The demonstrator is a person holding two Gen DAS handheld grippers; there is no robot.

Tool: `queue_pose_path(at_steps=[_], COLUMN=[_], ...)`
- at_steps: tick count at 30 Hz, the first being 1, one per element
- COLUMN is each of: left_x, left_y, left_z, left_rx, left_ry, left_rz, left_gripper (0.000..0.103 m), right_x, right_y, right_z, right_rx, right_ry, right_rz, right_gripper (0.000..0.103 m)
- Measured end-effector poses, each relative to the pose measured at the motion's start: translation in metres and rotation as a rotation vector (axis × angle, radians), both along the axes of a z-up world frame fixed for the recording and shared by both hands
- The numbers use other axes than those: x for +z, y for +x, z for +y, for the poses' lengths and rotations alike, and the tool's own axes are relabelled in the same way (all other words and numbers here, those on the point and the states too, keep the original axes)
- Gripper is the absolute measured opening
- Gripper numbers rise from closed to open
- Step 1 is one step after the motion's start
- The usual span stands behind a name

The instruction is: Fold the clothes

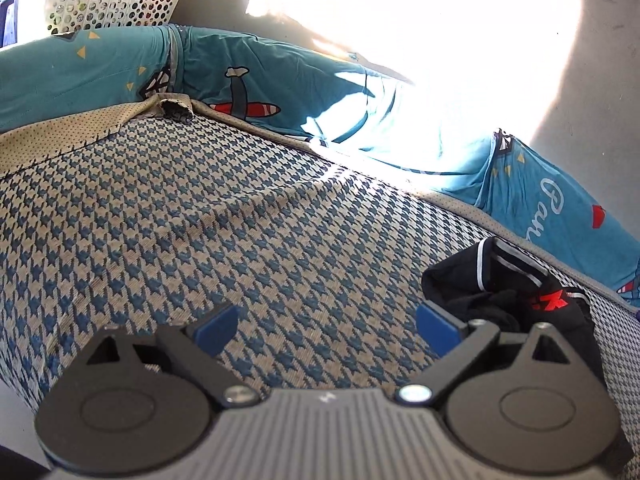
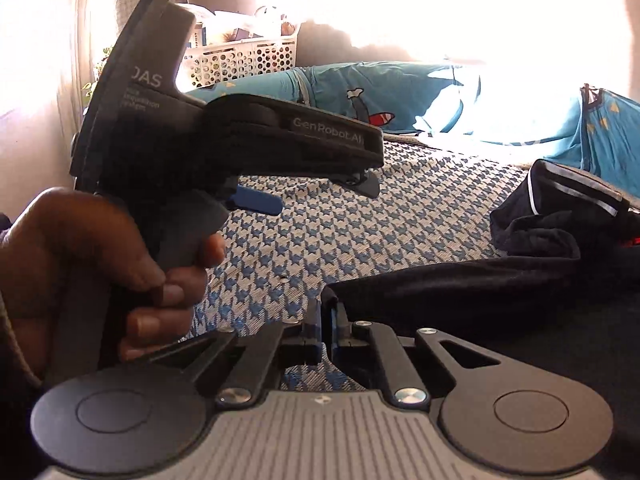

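Right gripper [image 2: 325,326]: jaws clamped on a corner of the black garment [image 2: 500,288]. Left gripper [image 1: 326,324]: jaws wide apart, nothing between them, held in a hand [image 2: 100,264]. Garment lies crumpled on the houndstooth cover [image 1: 240,216], near its edge, teal pillows [image 1: 260,80] beyond

One black garment [image 2: 500,292], two teal pillows [image 1: 80,76], one basket [image 1: 108,8].

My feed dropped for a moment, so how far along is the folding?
Nothing looks folded yet: the black garment with grey-trimmed band lies crumpled on the blue houndstooth bedcover. In hand: the right gripper is shut on the garment's near edge, while the left gripper is open and empty. Left: spreading it flat and every fold.
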State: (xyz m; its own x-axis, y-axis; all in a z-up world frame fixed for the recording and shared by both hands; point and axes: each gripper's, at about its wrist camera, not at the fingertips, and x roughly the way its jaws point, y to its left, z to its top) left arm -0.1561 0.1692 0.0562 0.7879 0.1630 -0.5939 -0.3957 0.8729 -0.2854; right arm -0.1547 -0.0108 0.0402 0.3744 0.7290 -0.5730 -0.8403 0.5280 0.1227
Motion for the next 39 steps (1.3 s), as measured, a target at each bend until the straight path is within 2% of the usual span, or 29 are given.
queue_pose_path(at_steps=[5,7,9,13,21,24,33,39], left_x=[0.01,0.014,0.019,0.024,0.018,0.015,0.003,-0.002], left_y=[0.006,0.01,0.016,0.03,0.073,0.087,0.129,0.153], left_z=[-0.009,-0.013,-0.017,-0.021,-0.032,-0.043,-0.065,-0.082], left_rx=[-0.047,-0.071,-0.094,-0.13,-0.232,-0.285,-0.385,-0.483], left_ry=[0.023,0.042,0.058,0.066,0.083,0.104,0.18,0.262], left_rz=[-0.002,-0.002,-0.011,-0.006,0.013,0.011,0.022,0.003], left_gripper=[0.097,0.097,0.097,0.097,0.097,0.097,0.098,0.099], right_x=[-0.019,-0.019,-0.017,-0.001,0.01,0.012,0.004,0.005], right_y=[-0.011,-0.011,-0.01,-0.015,0.039,0.062,0.12,0.155], right_z=[0.008,0.006,0.003,-0.008,-0.041,-0.05,-0.067,-0.083], right_rx=[0.104,0.137,0.168,0.175,-0.009,-0.059,-0.23,-0.345], right_ry=[-0.061,-0.056,-0.05,-0.049,-0.065,-0.081,-0.094,-0.08], right_rz=[0.051,0.093,0.134,0.045,0.025,0.002,0.039,0.093], right_gripper=[0.007,0.011,0.011,0.018,0.02,0.029,0.035,0.037])
